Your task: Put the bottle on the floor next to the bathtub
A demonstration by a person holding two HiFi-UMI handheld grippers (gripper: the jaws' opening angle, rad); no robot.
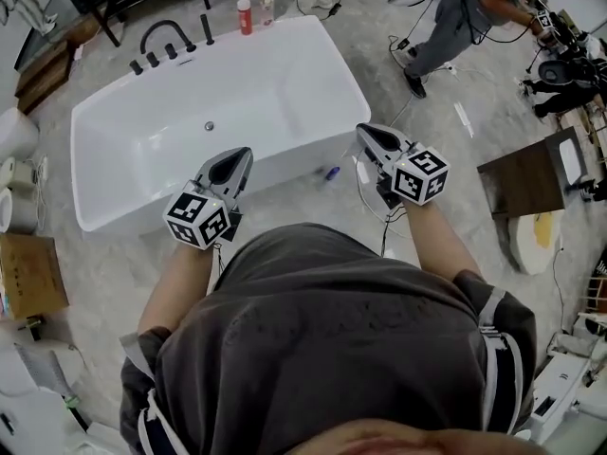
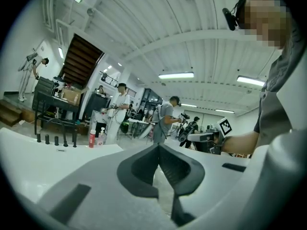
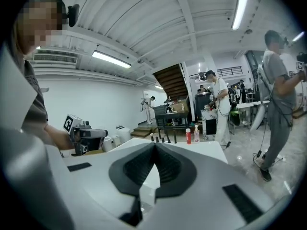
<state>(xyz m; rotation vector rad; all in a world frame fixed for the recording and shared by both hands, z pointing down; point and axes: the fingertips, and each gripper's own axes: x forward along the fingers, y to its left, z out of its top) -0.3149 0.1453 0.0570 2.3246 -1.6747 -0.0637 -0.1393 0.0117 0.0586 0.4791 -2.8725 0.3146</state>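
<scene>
Nothing done yet: bottle untouched, both claws closed on nothing

Holding the left claw (image 1: 244,152) and the right claw (image 1: 362,131) up over the near side of the bathtub (image 1: 133,173), each with jaws pressed together tip to tip and nothing between. Across the tub, at its far rim past the black taps (image 1: 172,51), a red bottle (image 1: 245,15) and a clear pump bottle (image 1: 266,8), upright and just beside each other; seemingly standing on the rim itself, though hard to rule out the floor (image 1: 303,197) just behind. Unclear which of the two to take. Left to do, by the look of it, the whole job: getting round to the far end, opening a claw, gripping the bottle, lowering it to the floor close beside the tub wall, letting go
</scene>
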